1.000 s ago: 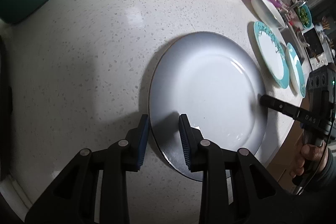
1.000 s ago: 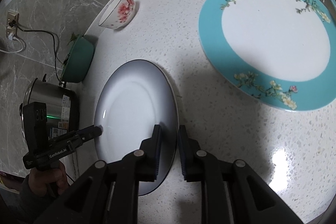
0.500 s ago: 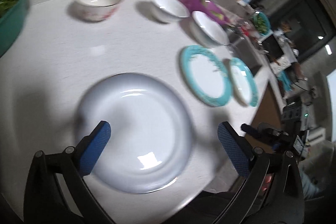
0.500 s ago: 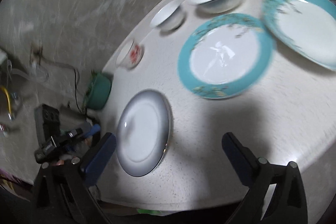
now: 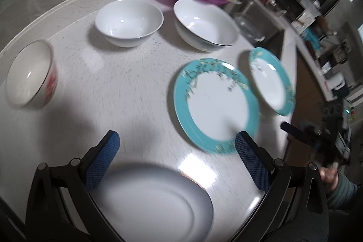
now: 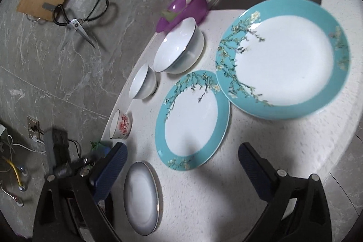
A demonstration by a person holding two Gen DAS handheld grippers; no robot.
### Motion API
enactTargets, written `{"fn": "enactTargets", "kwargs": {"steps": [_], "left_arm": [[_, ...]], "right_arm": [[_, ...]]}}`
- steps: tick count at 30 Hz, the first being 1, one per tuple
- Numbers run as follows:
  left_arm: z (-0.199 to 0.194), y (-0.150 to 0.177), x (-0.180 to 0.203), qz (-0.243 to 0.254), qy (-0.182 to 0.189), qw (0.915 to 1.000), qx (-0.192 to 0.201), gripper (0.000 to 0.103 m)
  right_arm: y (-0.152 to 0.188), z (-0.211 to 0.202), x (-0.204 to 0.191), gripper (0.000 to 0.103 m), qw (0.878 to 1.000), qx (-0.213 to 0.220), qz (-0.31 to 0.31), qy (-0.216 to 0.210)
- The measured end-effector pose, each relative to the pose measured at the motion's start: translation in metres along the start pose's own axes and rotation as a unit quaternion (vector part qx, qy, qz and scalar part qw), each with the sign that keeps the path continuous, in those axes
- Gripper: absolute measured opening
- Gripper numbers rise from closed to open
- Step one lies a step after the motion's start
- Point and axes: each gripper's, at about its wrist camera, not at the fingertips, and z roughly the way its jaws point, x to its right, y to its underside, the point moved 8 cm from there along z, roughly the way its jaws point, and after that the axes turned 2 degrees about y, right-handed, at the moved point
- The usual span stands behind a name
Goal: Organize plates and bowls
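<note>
Grey plate (image 5: 147,203) flat on counter (image 5: 127,92), nearest the edge, left gripper (image 5: 174,158) spread wide above it, empty, right gripper (image 6: 181,171) closing slightly, nothing between jaws, teal plate (image 6: 192,119) beside grey plate.

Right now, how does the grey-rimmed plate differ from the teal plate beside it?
The grey-rimmed plate has a plain grey-to-white fade with a thin dark edge; the teal plate has a broad teal band with blossom branches. The grey-rimmed plate looks smaller in the right wrist view and lies nearer the counter edge. Both lie flat and empty on the white counter, untouched.
</note>
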Motion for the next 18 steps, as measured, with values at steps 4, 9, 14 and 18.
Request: {"fn": "enactTargets", "kwargs": {"steps": [4,9,14,18], "left_arm": [[0.038,-0.027,-0.002,0.039,-0.009,0.999,-0.018,0.103],[0.07,-0.023,-0.002,0.085,-0.029,0.9946,-0.051,0.103],[0.093,-0.023,0.013,0.128,-0.029,0.9891,-0.067,0.103],[0.111,-0.026,0.016,0.142,-0.028,0.9844,-0.1,0.102]], "right_arm": [[-0.006,0.007,0.015,0.1,1.0,-0.005,0.008,-0.005],[-0.011,0.022,0.026,0.098,1.0,-0.01,0.02,-0.002],[-0.012,0.033,0.032,0.093,1.0,-0.009,0.029,-0.004],[-0.012,0.038,0.037,0.084,0.999,-0.004,0.032,-0.003]]}}
